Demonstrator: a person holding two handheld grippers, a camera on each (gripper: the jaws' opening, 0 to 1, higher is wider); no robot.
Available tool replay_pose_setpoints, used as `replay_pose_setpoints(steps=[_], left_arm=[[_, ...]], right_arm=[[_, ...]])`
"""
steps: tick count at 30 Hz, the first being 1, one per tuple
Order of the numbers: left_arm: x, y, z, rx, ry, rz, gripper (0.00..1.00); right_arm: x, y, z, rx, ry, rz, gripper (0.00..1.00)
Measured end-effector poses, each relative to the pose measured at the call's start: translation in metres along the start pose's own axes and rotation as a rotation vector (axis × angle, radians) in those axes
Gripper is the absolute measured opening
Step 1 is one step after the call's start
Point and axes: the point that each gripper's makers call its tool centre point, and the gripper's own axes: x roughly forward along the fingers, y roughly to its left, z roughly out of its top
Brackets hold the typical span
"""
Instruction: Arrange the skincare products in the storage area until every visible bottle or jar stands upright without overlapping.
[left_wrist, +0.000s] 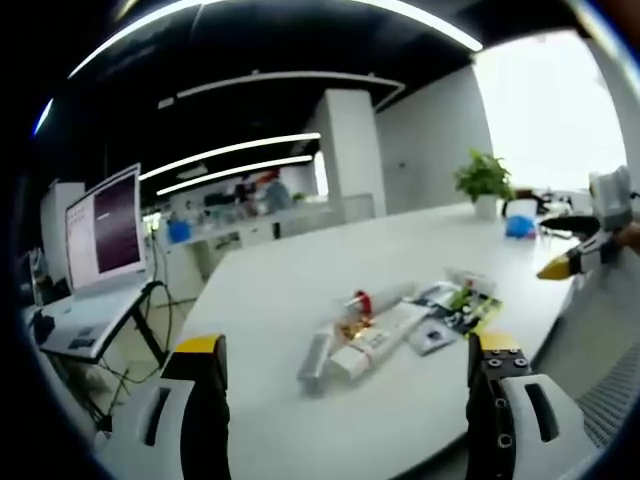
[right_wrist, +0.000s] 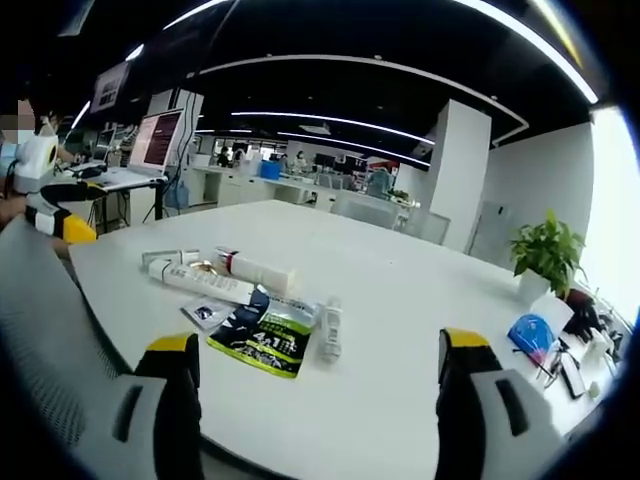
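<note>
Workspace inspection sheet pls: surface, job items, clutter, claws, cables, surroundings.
Surface: white table, bare apart from one cluster.
Job's things: skincare tubes and sachets lying flat, touching or overlapping; none upright.
Clutter: blue object and small items at the table's far end.
Claws: left claw open, empty, short of the cluster; right claw open, empty.
Cables: hanging under the side desk.
Surroundings: laptop, potted plant, open office with ceiling light strips.
</note>
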Motion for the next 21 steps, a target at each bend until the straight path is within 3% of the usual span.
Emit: replay_pose_setpoints(steps=[14, 17, 21], left_arm=[[-0.0031, 0.007, -0.0004, -0.005, -0.003, 0.039, 0.97], [-0.0057, 0.008, 0.0043, -0.01, -0.034, 0.044, 0.97], [-0.0058, 0.0099, 0.0031, -0.012, -0.026, 0.055, 0.97]], right_arm=[[-0.0001, 0.0003, -0.0081, 0.004, 0.037, 0.016, 1.0], [0.0001, 0.0011, -0.007, 0.007, 0.03, 0.021, 1.0], [0.0002, 0.0018, -0.0059, 0.01, 0.023, 0.025, 1.0]])
